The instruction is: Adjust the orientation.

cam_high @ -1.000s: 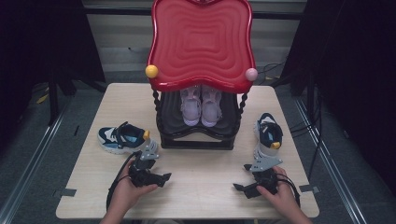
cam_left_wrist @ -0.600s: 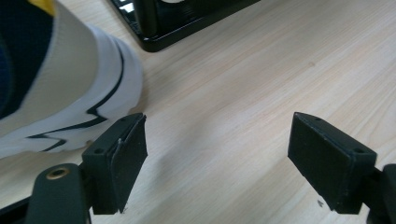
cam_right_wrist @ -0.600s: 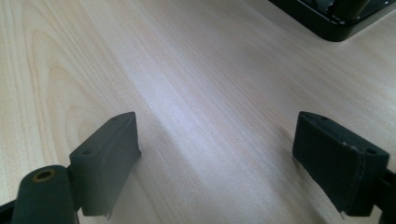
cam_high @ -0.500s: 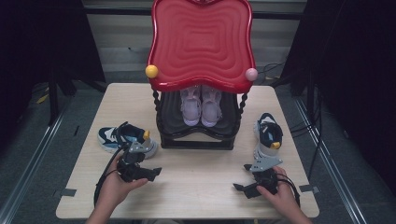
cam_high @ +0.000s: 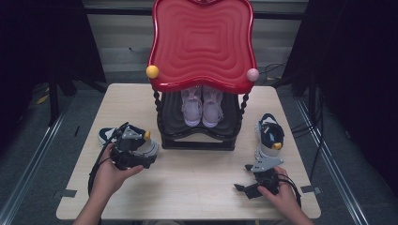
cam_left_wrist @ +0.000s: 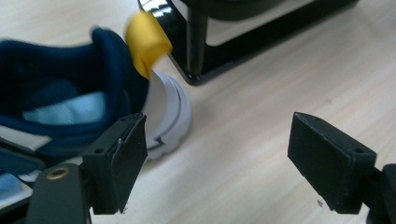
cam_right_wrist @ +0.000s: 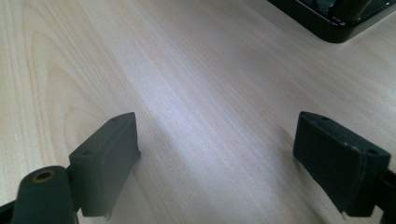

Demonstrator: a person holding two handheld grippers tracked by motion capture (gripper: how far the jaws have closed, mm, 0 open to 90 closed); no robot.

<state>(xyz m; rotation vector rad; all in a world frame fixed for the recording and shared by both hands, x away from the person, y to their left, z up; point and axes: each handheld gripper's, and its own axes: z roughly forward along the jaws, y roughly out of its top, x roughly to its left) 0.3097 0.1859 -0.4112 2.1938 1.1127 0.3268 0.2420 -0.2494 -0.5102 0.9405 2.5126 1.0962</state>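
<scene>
The left gripper (cam_high: pixel 133 149) sits at the lower left of the high view, jaws wide apart and holding nothing, right at the heel of a navy shoe (cam_left_wrist: pixel 70 107) whose yellow tab (cam_left_wrist: pixel 147 41) shows at the upper left of the left gripper view. No brand or writing is legible on it. The right gripper (cam_high: pixel 253 180), lower right, is also wide open over bare table (cam_right_wrist: pixel 196 93), below a second shoe (cam_high: pixel 270 140).

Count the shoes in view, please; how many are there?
4. Two lilac shoes stand side by side on the black rack's shelf; one navy shoe lies left of the rack, another right. More could be hidden under the red top.
</scene>
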